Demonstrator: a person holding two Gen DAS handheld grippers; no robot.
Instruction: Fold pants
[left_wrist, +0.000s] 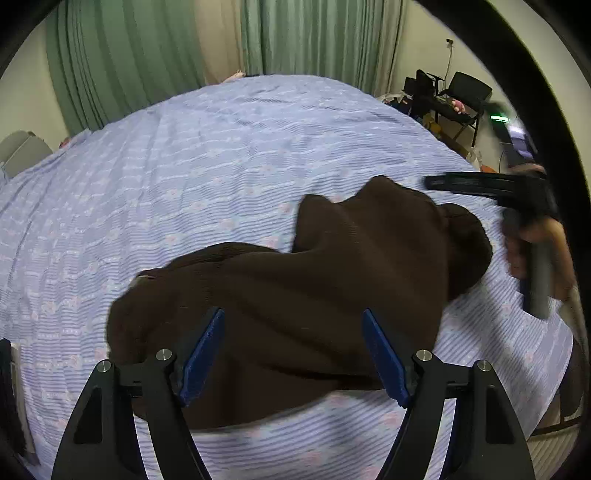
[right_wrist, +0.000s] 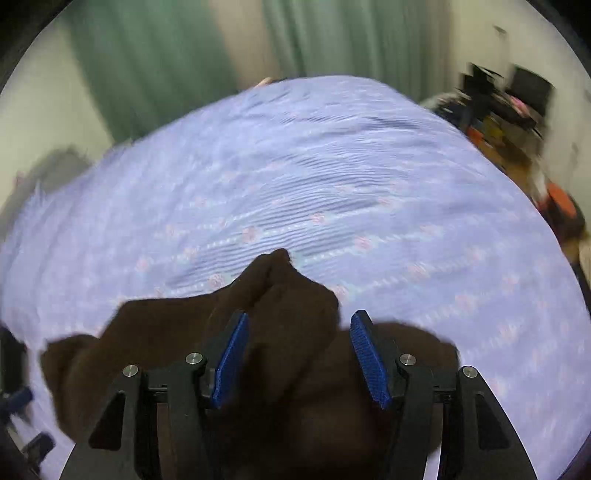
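Dark brown pants (left_wrist: 332, 266) lie crumpled in a folded heap on the lilac striped bed sheet (left_wrist: 184, 184). My left gripper (left_wrist: 291, 314) hovers over the heap's near part, open, with the blue pads (left_wrist: 201, 354) wide apart and clear of the cloth. In the right wrist view a raised bunch of the pants (right_wrist: 288, 325) sits between the blue pads (right_wrist: 369, 358) of my right gripper (right_wrist: 299, 317), which is open; the pads do not press on it. A person's hand (left_wrist: 532, 251) holds that gripper's handle at the heap's right end.
The bed fills most of both views. Green curtains (left_wrist: 122, 66) hang behind it. A black chair and cluttered items (left_wrist: 458, 99) stand at the back right, past the bed's edge. The right wrist view is blurred.
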